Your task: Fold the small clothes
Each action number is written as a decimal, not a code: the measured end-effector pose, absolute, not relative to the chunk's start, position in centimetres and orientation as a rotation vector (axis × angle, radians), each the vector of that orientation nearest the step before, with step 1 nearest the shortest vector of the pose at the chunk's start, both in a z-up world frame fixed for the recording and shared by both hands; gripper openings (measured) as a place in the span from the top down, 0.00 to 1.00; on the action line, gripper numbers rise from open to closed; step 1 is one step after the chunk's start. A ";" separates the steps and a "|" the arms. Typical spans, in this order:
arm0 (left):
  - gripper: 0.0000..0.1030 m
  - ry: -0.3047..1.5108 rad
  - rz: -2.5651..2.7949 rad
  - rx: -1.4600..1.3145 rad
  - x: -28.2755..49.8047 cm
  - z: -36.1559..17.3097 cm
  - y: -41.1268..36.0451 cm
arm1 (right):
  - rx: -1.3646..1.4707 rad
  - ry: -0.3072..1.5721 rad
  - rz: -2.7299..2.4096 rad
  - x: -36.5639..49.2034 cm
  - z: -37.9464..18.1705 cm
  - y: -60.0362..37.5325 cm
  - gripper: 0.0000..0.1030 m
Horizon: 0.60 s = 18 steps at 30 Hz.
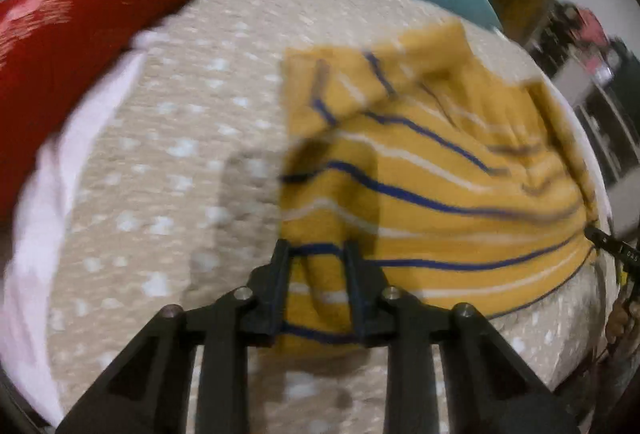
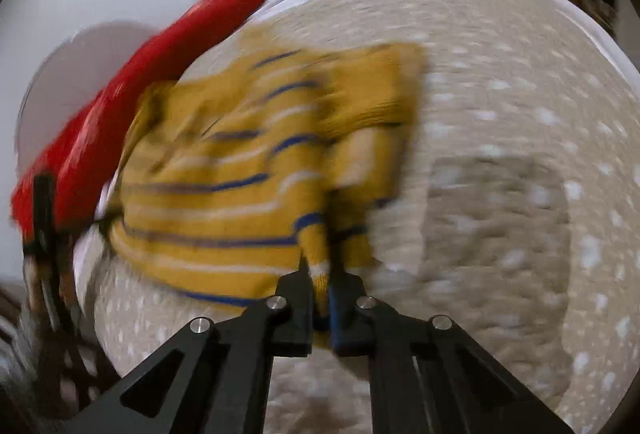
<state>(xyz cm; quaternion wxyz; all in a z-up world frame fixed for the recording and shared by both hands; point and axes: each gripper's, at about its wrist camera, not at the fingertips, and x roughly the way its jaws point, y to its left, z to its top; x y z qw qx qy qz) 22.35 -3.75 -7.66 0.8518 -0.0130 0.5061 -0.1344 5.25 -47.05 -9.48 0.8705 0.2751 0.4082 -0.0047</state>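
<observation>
I am pinching the soft, limp yellow striped garment by its near hem between both grippers: left gripper, right gripper.

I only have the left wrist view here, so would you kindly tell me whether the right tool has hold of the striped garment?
Observer: Yes. The right tool is shut on the near edge of the yellow striped garment, with a fold of cloth pinched between its fingers.
Operator: Thank you. What lies to that tool's right?
Observer: Bare beige dotted bedspread, with the tool's shadow on it.
Operator: And is the red pillow near the garment from there?
Observer: The red pillow lies just beyond the garment's far left edge; blur hides whether they touch.
</observation>
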 end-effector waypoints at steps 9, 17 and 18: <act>0.51 0.886 -0.311 -0.067 18.1 -2.3 -2.4 | 0.486 0.696 -0.082 3.0 -4.1 -47.4 0.84; 0.48 0.921 -0.537 0.067 23.5 -3.6 -14.1 | 0.345 0.783 0.091 13.9 -3.9 -39.0 0.84; 0.48 0.935 -0.528 0.075 24.8 -4.1 -14.8 | 0.324 0.799 0.086 15.4 -4.3 -38.7 0.84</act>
